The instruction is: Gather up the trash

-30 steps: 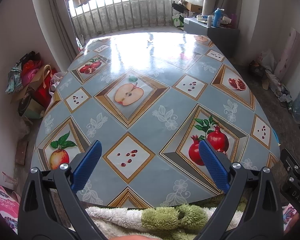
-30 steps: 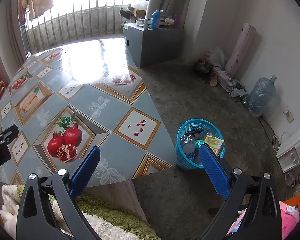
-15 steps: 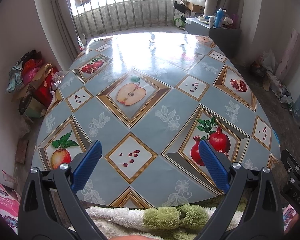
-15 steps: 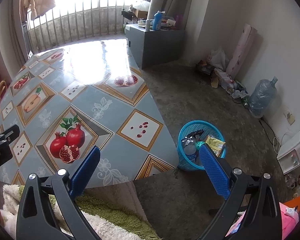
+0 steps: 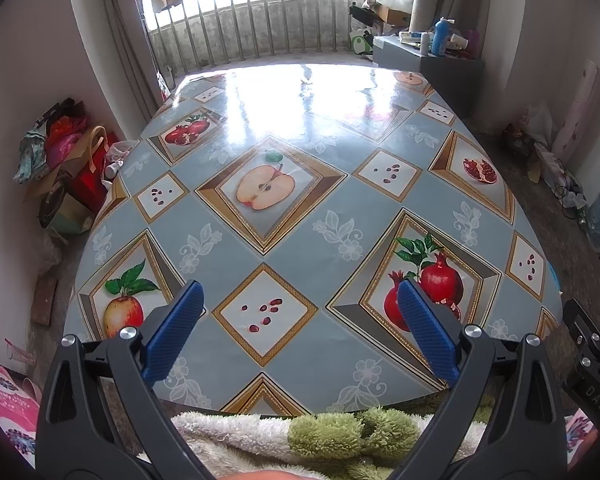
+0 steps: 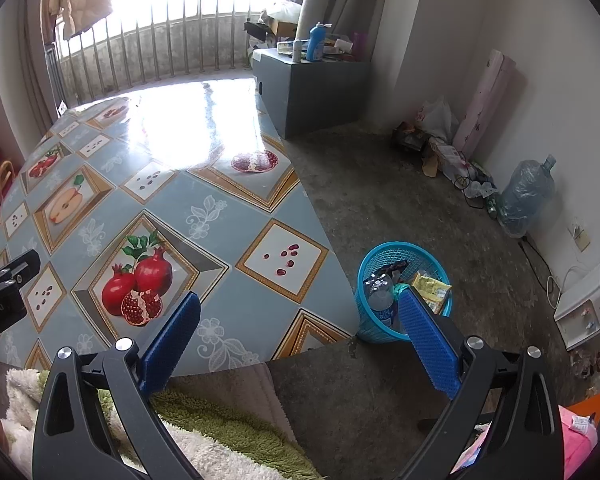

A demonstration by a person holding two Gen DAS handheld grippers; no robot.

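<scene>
A blue mesh waste basket [image 6: 384, 330] stands on the floor by the table's right corner. Inside it lie a crushed plastic bottle [image 6: 380, 292], a yellow wrapper [image 6: 430, 286] and a dark wrapper [image 6: 392, 268]. My right gripper [image 6: 300, 308] is open and holds nothing; it hovers near the table's front right corner, with its right finger overlapping the basket in view. My left gripper [image 5: 300, 300] is open too, above the front edge of the fruit-patterned table [image 5: 300, 168]. No trash shows on the tabletop. The left gripper's body [image 6: 4, 296] shows at the right wrist view's left edge.
A fluffy green and white garment [image 5: 320, 436] lies below both grippers. A grey cabinet [image 6: 316, 88] with bottles stands behind the table. A water jug [image 6: 528, 196], bags and cables line the right wall. Bags [image 5: 68, 160] are piled on the floor left of the table.
Both views have shifted slightly, as if the grippers drew back and rose a little. Both stay open and nothing was picked up.
</scene>
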